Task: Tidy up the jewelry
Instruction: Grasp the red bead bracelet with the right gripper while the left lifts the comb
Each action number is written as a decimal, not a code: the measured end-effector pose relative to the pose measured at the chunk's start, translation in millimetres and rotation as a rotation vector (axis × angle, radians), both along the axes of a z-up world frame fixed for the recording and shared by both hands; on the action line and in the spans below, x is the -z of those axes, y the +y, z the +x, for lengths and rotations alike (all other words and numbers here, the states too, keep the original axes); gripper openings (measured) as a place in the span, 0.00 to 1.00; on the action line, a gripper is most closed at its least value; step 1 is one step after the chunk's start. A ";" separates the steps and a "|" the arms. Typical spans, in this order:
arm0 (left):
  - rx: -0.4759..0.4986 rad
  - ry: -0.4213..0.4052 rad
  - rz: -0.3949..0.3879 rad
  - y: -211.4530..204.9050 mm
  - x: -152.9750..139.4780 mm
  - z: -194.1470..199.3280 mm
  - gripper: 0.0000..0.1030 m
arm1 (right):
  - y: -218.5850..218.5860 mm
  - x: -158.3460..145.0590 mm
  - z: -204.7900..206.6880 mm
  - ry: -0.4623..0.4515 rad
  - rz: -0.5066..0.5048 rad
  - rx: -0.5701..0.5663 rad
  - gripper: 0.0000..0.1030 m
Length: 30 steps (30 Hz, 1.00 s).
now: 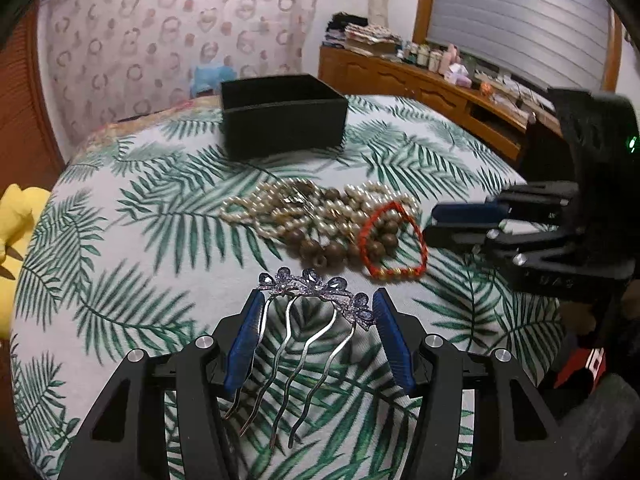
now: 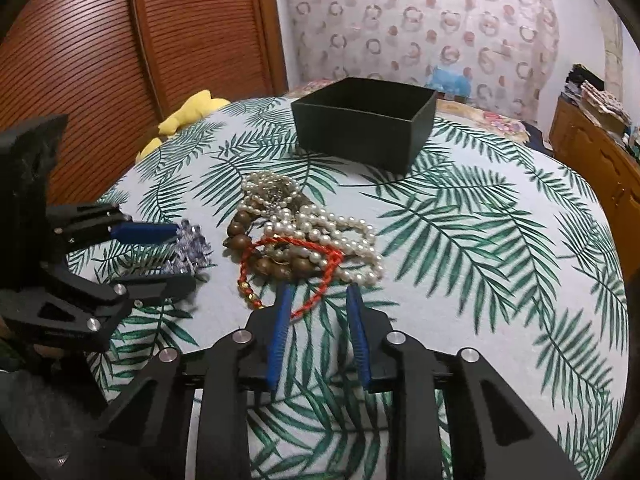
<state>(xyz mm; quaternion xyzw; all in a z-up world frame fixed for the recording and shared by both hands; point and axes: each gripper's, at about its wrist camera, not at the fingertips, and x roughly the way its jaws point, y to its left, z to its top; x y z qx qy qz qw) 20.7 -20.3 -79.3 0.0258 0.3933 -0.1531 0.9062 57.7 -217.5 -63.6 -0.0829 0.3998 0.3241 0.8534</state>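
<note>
A silver hair comb with blue crystal flowers (image 1: 310,312) lies between the blue pads of my left gripper (image 1: 318,300), which closes on its sides; it also shows in the right wrist view (image 2: 191,249). A pile of pearl strands (image 1: 320,208), brown wooden beads (image 1: 344,246) and a red cord bracelet (image 1: 394,240) lies beyond. My right gripper (image 2: 318,292) is open, its fingertips at the near edge of the red bracelet (image 2: 292,272). A black open box (image 1: 282,114) stands farther back; it also shows in the right wrist view (image 2: 364,122).
Everything lies on a palm-leaf print bedspread (image 1: 160,240). A yellow plush toy (image 2: 188,116) sits at the bed's left edge. A wooden dresser (image 1: 420,80) with clutter stands at the right, and louvred wooden doors (image 2: 120,40) at the left.
</note>
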 end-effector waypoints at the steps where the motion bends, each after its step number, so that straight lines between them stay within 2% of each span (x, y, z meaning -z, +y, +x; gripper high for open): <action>1: -0.010 -0.005 -0.006 3.4 -2.2 1.0 0.52 | 3.9 1.5 1.6 0.003 -0.012 0.000 0.21; 10: -0.054 -0.064 -0.035 16.7 -22.1 7.3 0.52 | 11.8 10.5 8.3 -0.015 -0.093 0.030 0.19; 12: -0.056 -0.080 -0.036 18.1 -27.7 10.4 0.52 | 11.6 10.5 8.2 -0.027 -0.109 0.035 0.15; 14: -0.057 -0.092 -0.036 19.1 -31.7 13.2 0.52 | 10.3 10.7 10.1 -0.032 -0.117 0.041 0.04; 16: -0.057 -0.105 -0.033 18.4 -36.1 18.7 0.52 | 7.4 9.4 12.2 -0.025 -0.098 0.036 0.03; 30: -0.104 -0.157 -0.035 32.2 -55.9 59.9 0.52 | 2.2 -41.5 36.9 -0.159 -0.064 0.051 0.03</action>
